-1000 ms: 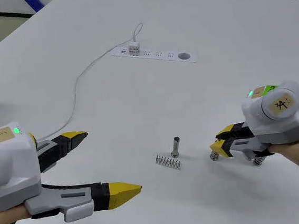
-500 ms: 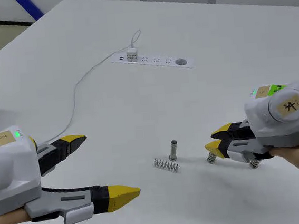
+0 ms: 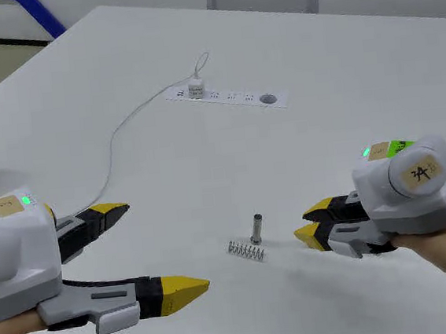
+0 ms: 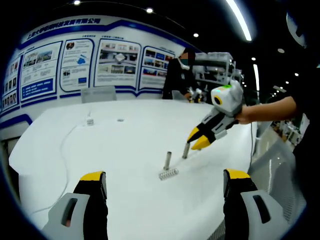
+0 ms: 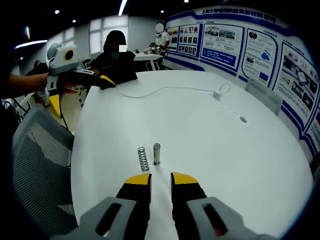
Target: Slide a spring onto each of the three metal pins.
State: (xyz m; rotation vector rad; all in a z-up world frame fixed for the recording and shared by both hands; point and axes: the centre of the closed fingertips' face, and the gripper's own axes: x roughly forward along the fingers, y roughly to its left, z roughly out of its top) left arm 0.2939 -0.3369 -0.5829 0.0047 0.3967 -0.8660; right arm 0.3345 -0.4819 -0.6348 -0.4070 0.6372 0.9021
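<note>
One bare metal pin (image 3: 257, 228) stands upright on the white table, with a loose spring (image 3: 245, 250) lying just in front of it. My right gripper (image 3: 310, 221) hovers low just right of the pin, its jaws a narrow gap apart and empty. Its own view puts the pin (image 5: 156, 153) and spring (image 5: 143, 158) directly ahead of the right gripper (image 5: 161, 179). My left gripper (image 3: 148, 251) is wide open at the lower left, far from both. Seen along the left gripper (image 4: 165, 176), a second pin (image 4: 185, 150) stands under the right gripper (image 4: 200, 139).
A white power strip (image 3: 224, 96) with a plug (image 3: 195, 87) and a long cable (image 3: 117, 138) lies far back on the table (image 3: 344, 108). A grey mesh chair (image 5: 40, 165) stands at the table's edge, and people stand in the room behind.
My right gripper has moved left toward the bare pin and now hides the two spring-bearing pins seen earlier. The left gripper has stayed put. The head camera shifted a little.
</note>
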